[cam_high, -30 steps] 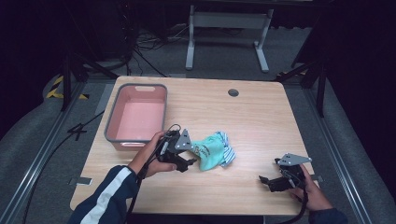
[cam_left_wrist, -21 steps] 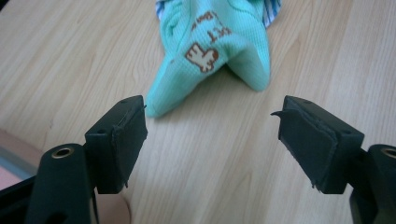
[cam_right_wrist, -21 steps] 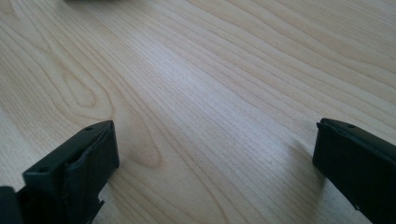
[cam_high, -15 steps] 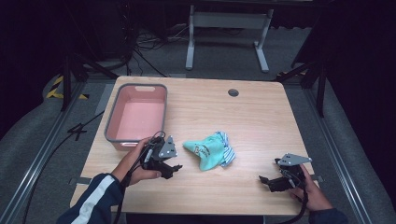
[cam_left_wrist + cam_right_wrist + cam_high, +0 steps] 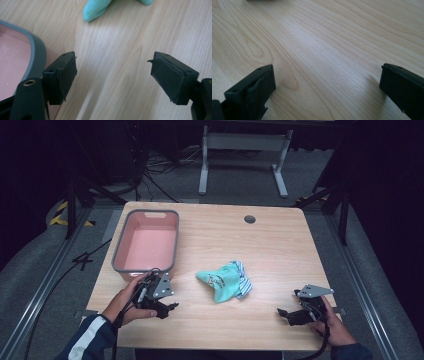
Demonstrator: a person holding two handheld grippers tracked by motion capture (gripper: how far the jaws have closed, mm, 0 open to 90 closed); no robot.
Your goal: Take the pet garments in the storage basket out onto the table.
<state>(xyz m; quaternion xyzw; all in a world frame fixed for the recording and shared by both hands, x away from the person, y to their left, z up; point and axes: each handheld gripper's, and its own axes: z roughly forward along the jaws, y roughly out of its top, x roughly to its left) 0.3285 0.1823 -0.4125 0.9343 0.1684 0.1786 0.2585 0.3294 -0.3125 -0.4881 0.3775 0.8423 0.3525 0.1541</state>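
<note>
A crumpled turquoise cloth (image 5: 224, 280) with a striped edge lies on the middle of the wooden table; its tip (image 5: 96, 10) reaches into the top of the left gripper view. My left gripper (image 5: 167, 308) rests low at the front left, beside the pink bin (image 5: 146, 246), open and holding nothing. Its jaws stand wide apart over bare wood (image 5: 112, 77). At the front right, my right gripper (image 5: 286, 314) is open as well, jaws spread just above the tabletop (image 5: 327, 82), a short way right of the cloth.
The pink bin with a grey rim (image 5: 37, 52) has nothing in it and sits at the table's left. A round cable hole (image 5: 249, 219) marks the far side. Desk legs (image 5: 240, 150) and cables lie on the dark floor beyond.
My left gripper has let go of the turquoise cloth and drawn back leftward to the front of the bin. The cloth stays in the middle. My right gripper has not moved.
</note>
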